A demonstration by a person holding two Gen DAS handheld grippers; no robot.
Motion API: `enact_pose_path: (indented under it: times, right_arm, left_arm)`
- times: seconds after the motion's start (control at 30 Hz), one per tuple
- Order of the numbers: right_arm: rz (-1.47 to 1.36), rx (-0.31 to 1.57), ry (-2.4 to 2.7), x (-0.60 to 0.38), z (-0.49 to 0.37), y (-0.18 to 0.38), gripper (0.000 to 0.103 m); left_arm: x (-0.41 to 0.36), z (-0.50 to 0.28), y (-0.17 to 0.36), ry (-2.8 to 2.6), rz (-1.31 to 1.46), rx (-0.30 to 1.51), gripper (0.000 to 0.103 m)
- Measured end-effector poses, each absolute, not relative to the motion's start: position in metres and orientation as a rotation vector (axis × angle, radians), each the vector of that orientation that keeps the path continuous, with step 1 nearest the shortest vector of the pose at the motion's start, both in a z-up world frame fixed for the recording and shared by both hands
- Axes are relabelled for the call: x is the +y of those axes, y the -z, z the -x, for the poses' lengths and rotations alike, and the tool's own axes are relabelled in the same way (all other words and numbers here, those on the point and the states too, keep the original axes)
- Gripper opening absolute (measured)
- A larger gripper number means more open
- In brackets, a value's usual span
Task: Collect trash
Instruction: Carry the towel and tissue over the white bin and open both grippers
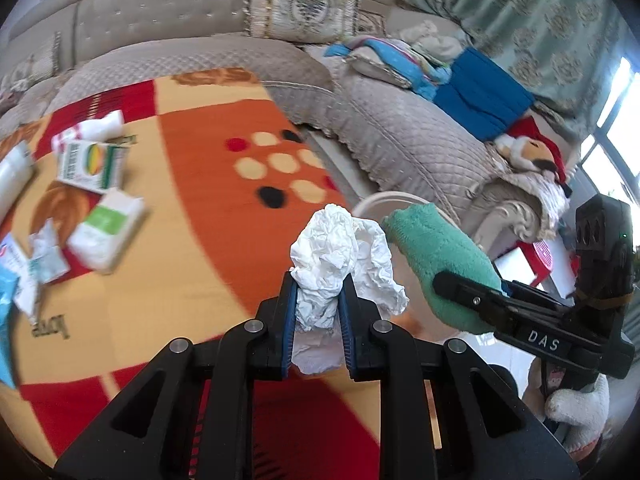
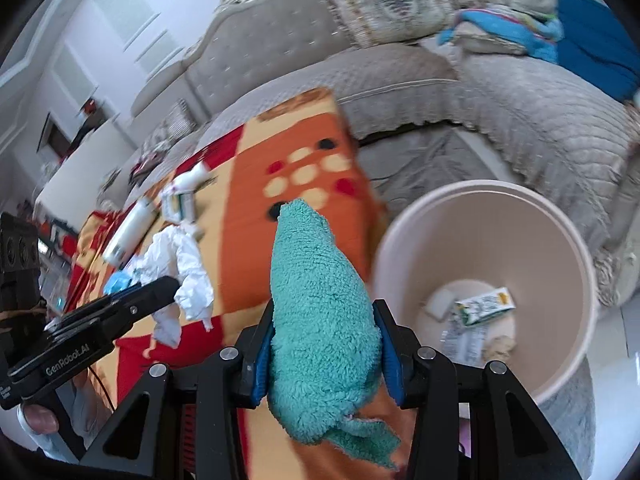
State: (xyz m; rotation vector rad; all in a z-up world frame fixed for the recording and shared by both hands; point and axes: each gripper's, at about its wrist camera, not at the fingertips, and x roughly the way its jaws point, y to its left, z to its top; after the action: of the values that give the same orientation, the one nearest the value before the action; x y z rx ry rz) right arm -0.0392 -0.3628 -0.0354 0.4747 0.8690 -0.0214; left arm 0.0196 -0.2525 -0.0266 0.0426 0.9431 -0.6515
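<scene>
A patterned orange-and-red cloth (image 1: 192, 184) covers the bench before a quilted grey sofa (image 1: 400, 136). Left tongs (image 1: 319, 280), marked "GenRobot.AI", clamp crumpled white paper (image 1: 332, 256); right tongs (image 2: 326, 320), marked "DAS", clamp a teal towel (image 2: 320, 304) beside the pink bin (image 2: 576, 248).

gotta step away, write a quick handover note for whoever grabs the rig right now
Left gripper: shut on a crumpled white tissue, held above the patterned blanket.
Right gripper: shut on a rolled teal towel, close beside the pink bin.
Done: the bin already holds a green-and-white wrapper and some scraps.
Left: drop the tissue into the bin; whether the towel goes in too is your call. Further back on the blanket lie a green-and-white carton, tissue packs, small packets and a white bottle.
</scene>
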Motion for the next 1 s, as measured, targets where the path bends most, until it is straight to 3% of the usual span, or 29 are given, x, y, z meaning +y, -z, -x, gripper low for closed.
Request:
enact_pose_path:
  times: [0.47,1.0]
  right_arm:
    - [-0.583,0.874,0.160,-0.437,0.069,0.064,0.043]
    - [-0.642,0.930,0.236,-0.467,0.076,0.100,0.045]
  left_arm:
    - [-0.344,-0.010,0.049,0.727,-0.112,0.996,0.017]
    - [-0.379,-0.006,0.072,0.759,-0.140,1.032,0.018]
